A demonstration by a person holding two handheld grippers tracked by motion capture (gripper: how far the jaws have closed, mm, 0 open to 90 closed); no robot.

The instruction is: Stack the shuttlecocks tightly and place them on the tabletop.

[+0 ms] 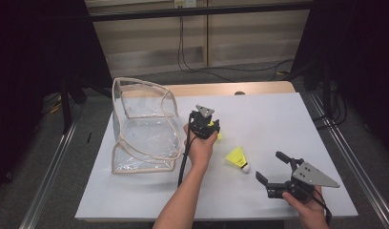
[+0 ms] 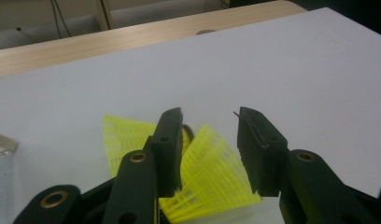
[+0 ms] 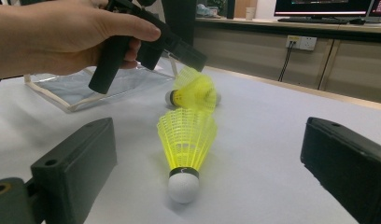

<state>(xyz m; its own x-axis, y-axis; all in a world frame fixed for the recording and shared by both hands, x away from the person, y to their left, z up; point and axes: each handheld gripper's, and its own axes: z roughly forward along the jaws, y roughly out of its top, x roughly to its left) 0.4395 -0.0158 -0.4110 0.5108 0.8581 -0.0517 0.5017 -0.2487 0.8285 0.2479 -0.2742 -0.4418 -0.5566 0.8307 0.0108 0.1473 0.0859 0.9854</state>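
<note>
Two yellow shuttlecocks (image 2: pixel 212 182) are seen beneath the left gripper (image 2: pixel 209 140), whose part-open jaws press on neither; their cork ends are hidden there. A third shuttlecock (image 3: pixel 185 144) lies between the right gripper's (image 3: pixel 202 163) wide jaws, untouched, with bare white table (image 1: pixel 278 119) around it.

Yellow shuttlecock (image 3: pixel 186 135) — a fine plastic mesh skirt, matt white foam-like tip. Clear bag (image 1: pixel 144 125) of glossy see-through plastic, pale cloth-like trim. Table (image 1: pixel 278 119) smooth, matt white — bare wood along its far edge.
</note>
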